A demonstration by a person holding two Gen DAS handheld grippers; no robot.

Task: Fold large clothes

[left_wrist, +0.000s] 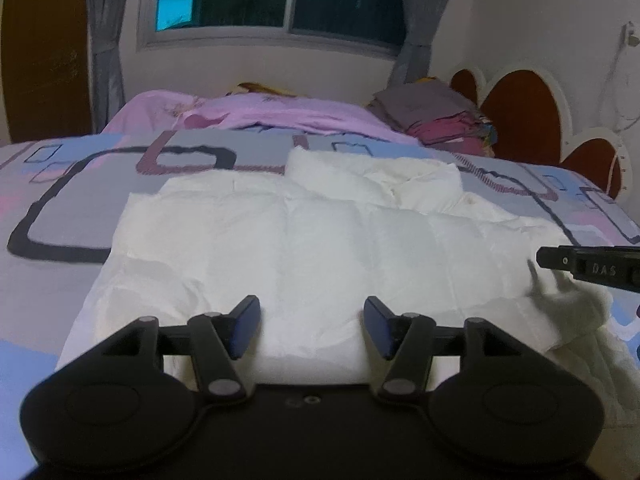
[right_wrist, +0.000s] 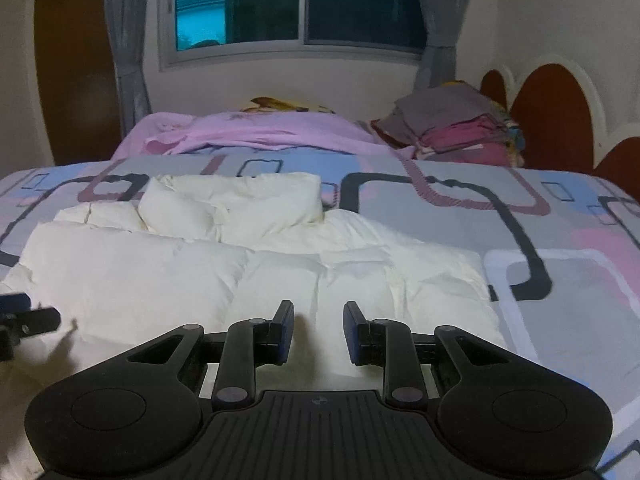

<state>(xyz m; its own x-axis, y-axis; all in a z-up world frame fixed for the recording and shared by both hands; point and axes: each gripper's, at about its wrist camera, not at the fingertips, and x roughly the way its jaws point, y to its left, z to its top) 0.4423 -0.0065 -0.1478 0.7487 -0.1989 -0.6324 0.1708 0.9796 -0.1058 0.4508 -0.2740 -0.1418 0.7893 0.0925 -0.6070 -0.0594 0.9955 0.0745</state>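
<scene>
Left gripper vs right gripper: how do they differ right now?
The left gripper has its fingers spread wider; the right gripper shows a narrower gap. The left gripper sits over the middle of the white puffy jacket; the right gripper sits nearer the jacket's right edge, beside the patterned bedsheet. Both are open, holding nothing, pointing toward the window.

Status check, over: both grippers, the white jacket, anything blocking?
Left gripper open, right gripper open, both empty above near edge. White puffy jacket flat on patterned bedspread, unheld. Folded clothes pile far back, clear.
</scene>
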